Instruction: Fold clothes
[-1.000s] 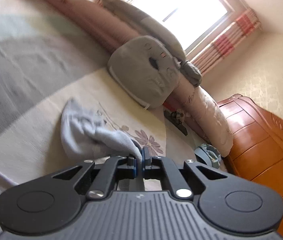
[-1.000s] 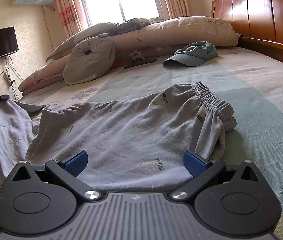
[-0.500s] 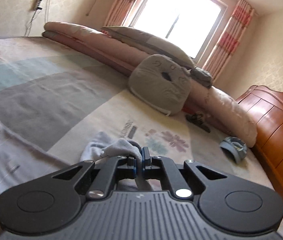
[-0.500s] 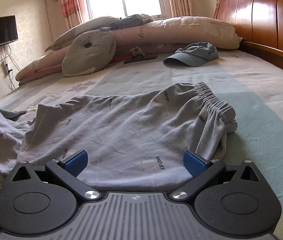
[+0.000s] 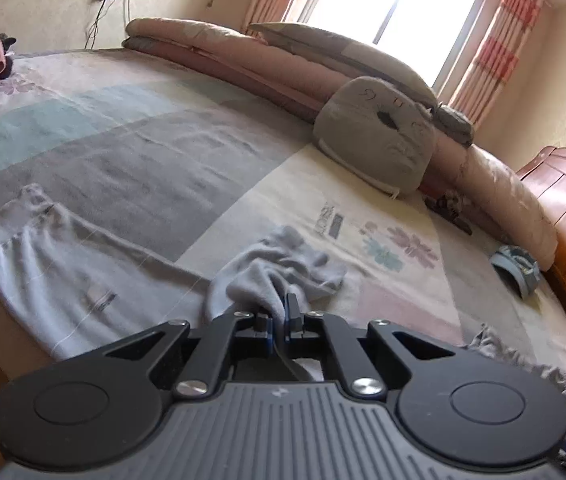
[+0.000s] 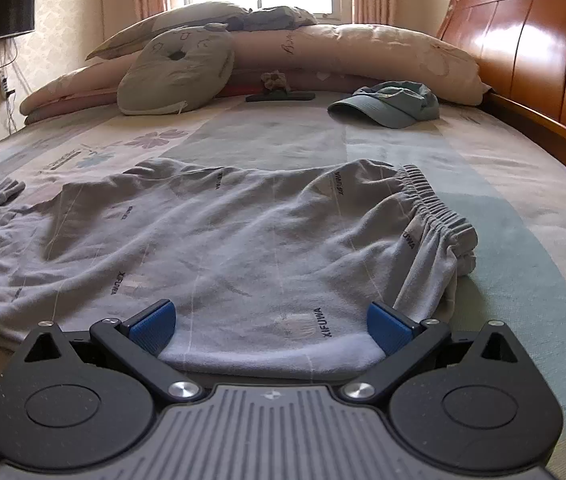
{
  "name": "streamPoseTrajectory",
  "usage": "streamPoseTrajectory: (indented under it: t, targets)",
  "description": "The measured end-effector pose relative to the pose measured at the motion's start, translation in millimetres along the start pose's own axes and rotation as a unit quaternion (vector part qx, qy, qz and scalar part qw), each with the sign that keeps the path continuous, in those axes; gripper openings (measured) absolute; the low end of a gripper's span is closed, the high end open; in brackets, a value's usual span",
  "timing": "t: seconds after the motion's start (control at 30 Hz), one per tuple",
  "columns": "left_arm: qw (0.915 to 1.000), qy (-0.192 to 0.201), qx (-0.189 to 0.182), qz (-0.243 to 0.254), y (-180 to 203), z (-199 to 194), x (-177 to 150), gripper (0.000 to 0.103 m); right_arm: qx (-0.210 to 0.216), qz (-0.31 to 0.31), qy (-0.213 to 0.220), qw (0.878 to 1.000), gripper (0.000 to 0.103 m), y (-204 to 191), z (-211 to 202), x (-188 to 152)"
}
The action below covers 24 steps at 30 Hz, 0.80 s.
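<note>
The left gripper (image 5: pixel 279 318) is clenched on a bunched cuff of the grey trousers (image 6: pixel 223 248), low in the frame's centre. The trousers stretch left to right across the bed (image 6: pixel 503 184) (waistband right), just beyond the right gripper (image 6: pixel 271 320), whose fingers are spread and empty.

Left gripper (image 5: pixel 279 316): matte black body, ribbed grey plate at centre with a small pale mark, a round disc recess on each side, black linkage arms, silver screw heads at pivots, blue pads mostly hidden. Right gripper (image 6: pixel 273 322): same build, blue pads (image 6: pixel 151 322) plainly visible.
</note>
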State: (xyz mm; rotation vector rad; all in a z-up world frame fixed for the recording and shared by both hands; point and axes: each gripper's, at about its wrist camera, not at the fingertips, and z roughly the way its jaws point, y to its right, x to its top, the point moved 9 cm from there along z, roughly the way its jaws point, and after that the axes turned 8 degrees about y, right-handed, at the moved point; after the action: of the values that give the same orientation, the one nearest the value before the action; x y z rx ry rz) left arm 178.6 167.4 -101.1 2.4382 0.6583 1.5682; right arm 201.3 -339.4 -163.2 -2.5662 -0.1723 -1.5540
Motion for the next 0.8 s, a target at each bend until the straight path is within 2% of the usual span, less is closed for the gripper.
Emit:
streamPoseTrajectory:
  t: [0.17, 0.3, 0.4, 0.5, 0.67, 0.8]
  targets:
    - [0.9998, -0.012, 0.014, -0.003, -17.9, 2.0, -8.5, 0.003, -0.009, -0.001, -0.015, 1.000, 0.103, -1.1, 1.4, 1.5]
    - [0.9994, -0.031, 0.012, 0.002, -21.6, 5.0, -17.8, 0.003, -0.014, 0.003, -0.040, 0.999, 0.103, -2.3, 2.2, 5.2]
    - [0.9976, -0.070, 0.003, 0.005, -22.2, 10.0, -29.6, 0.004, 0.003, 0.025, -0.054, 0.998, 0.103, -10.5, -1.2, 11.8]
    - [0.9962, -0.087, -0.007, 0.011, -19.3, 8.6, -32.5, 0.004, 0.022, 0.044, -0.059, 0.997, 0.103, -21.7, -4.8, 20.1]
    - [0.9933, -0.106, -0.009, 0.044, -12.7, -1.2, -26.9, 0.006, 0.043, 0.011, -0.050, 0.998, 0.103, -52.7, 1.3, 29.5]
    - [0.9913, -0.114, 0.016, 0.064, -19.2, -14.7, -16.6, 0.009, 0.037, -0.026, -0.084, 0.995, 0.103, -65.5, 15.7, 11.9]
